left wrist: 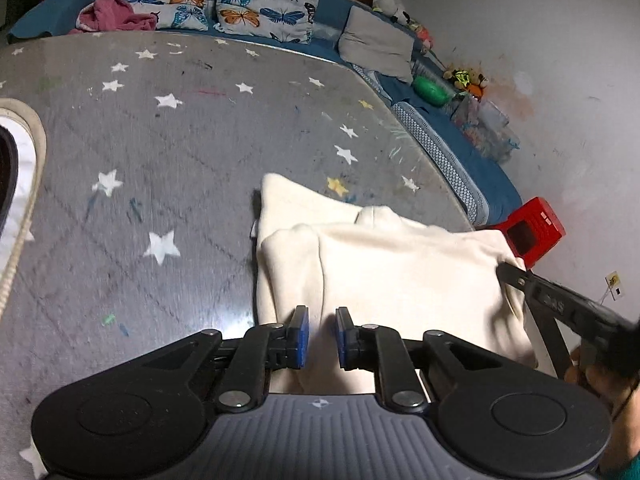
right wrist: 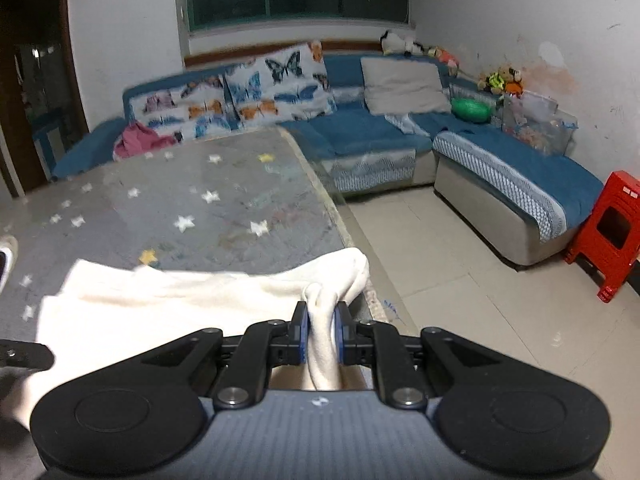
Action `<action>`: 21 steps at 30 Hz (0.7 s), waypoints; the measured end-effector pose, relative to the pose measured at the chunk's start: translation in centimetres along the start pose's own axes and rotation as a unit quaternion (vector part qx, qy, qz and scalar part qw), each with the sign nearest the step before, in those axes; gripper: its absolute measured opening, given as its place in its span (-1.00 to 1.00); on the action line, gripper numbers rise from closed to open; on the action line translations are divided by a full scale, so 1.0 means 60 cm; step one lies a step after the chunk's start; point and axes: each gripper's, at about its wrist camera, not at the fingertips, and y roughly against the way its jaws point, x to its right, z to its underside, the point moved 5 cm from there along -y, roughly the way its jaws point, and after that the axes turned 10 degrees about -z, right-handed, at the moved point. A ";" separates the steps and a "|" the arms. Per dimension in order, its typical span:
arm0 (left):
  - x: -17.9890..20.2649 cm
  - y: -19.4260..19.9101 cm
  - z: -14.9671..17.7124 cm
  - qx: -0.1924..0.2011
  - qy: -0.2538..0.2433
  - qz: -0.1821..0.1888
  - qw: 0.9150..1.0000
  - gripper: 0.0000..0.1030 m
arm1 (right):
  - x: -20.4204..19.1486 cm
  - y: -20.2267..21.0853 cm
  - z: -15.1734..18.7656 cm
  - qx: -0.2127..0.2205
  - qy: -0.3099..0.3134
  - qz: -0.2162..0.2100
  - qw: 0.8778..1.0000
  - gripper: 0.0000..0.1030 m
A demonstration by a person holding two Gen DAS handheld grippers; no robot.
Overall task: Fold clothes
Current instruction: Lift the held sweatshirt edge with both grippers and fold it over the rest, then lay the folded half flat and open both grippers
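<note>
A grey star-printed table cover fills the left wrist view from 9 to 12 o'clock; a blue L-shaped fabric sofa with butterfly-print cushions runs behind it at 12 to 2 o'clock; the cream knitted garment, partly folded, lies on the table's near right corner, toward 5 o'clock; a red plastic stool stands on the floor tiles at 3 o'clock in the right wrist view; the right gripper pinches a bunched edge of the cream cloth between its blue pads; the left gripper hovers over the garment's near hem, jaws parted with nothing between them.
</note>
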 end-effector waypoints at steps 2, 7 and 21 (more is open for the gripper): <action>0.001 0.006 -0.001 -0.001 -0.003 0.004 1.000 -0.68 | 0.003 -0.009 0.001 -0.009 0.001 0.005 1.000 -0.71; 0.010 0.021 -0.029 0.011 -0.007 0.018 1.000 -0.68 | 0.002 0.002 -0.004 0.001 0.000 0.014 1.000 -0.58; 0.080 -0.057 -0.075 -0.009 -0.024 0.037 0.999 -0.68 | -0.062 -0.031 -0.014 -0.011 0.041 -0.036 0.998 -0.57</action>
